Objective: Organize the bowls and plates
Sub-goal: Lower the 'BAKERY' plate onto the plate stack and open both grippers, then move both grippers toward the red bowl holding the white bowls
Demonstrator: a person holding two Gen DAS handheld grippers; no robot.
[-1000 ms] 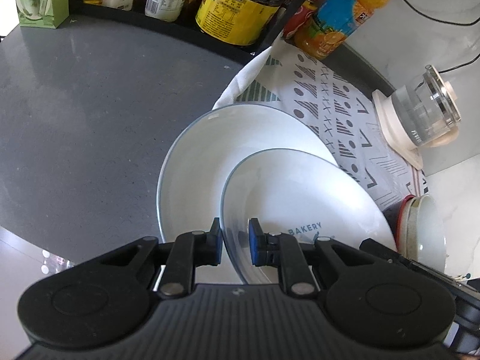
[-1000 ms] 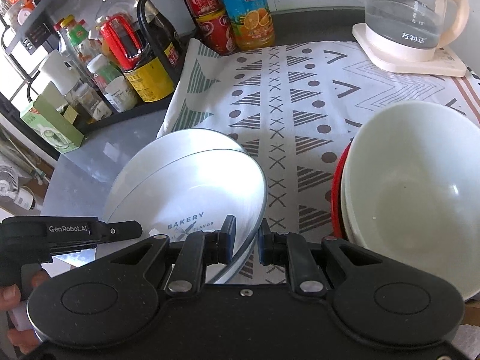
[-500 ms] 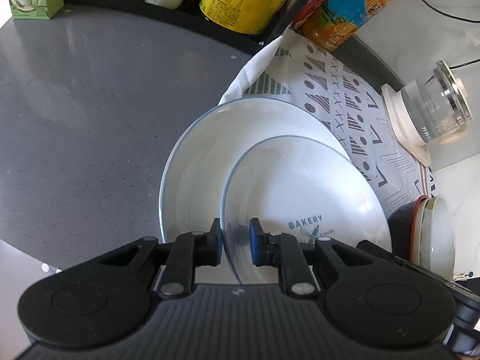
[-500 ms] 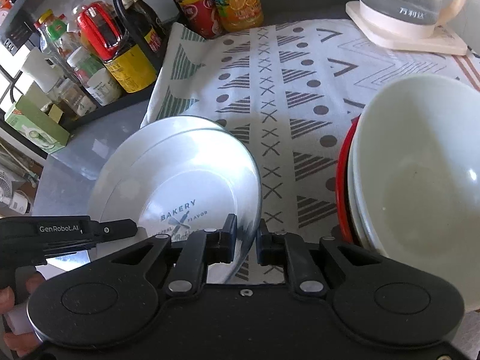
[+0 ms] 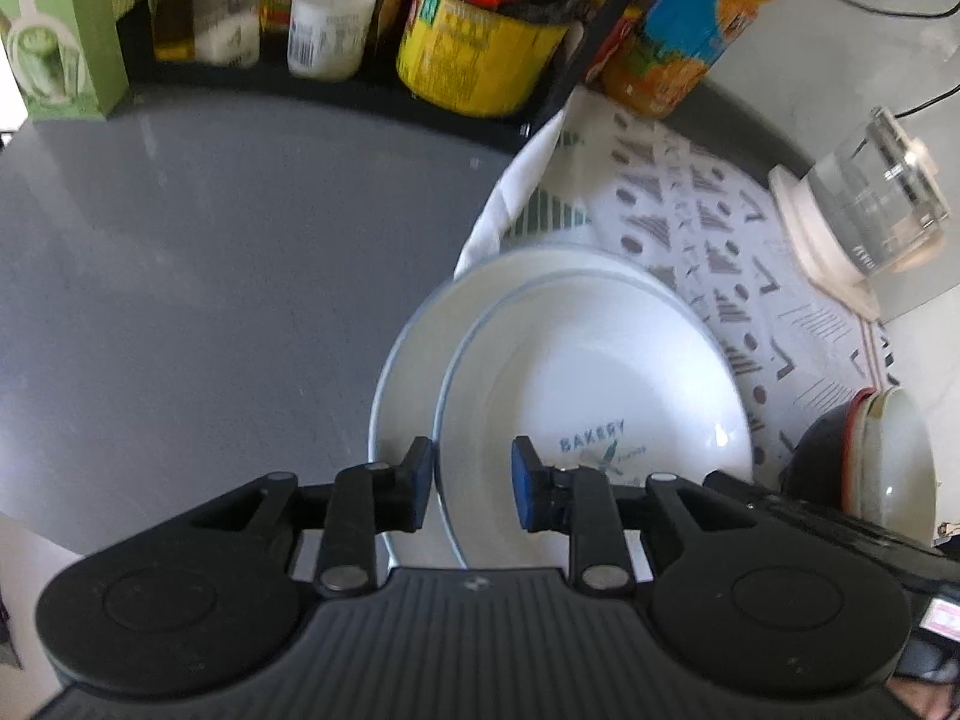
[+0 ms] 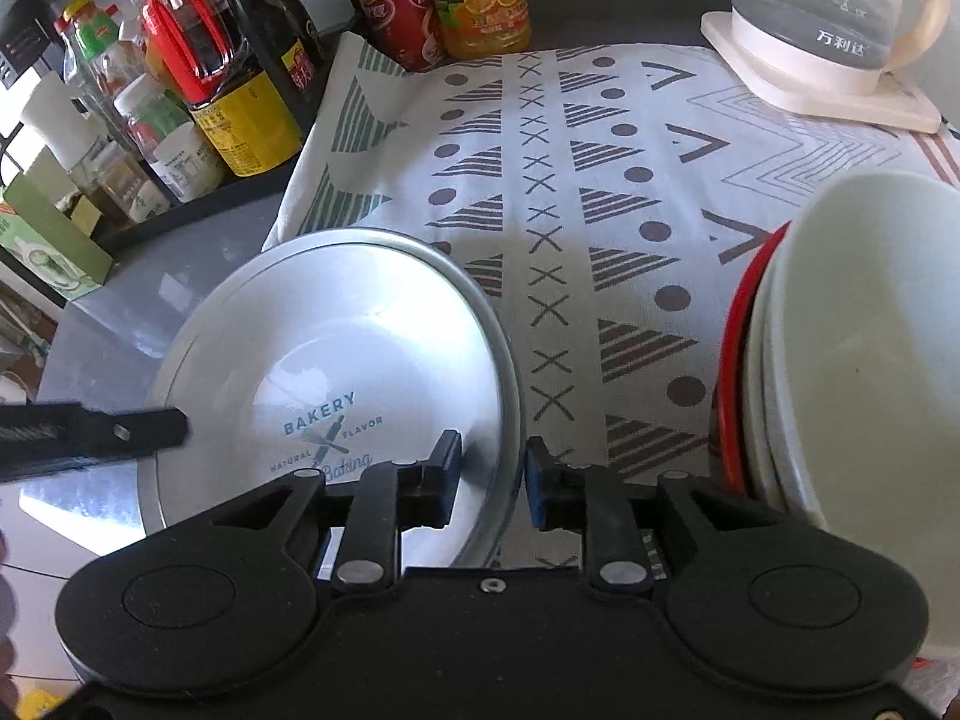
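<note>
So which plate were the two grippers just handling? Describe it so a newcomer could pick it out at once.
Start at the patterned cloth on the grey counter. At its left edge, two white plates are stacked. It is the upper plate, nested in the plain lower plate; it alone has blue BAKERY lettering in its centre.

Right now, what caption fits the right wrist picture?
Right tool opening around the rim of the bakery plate, now stacked on another plate beside nested bowls.
</note>
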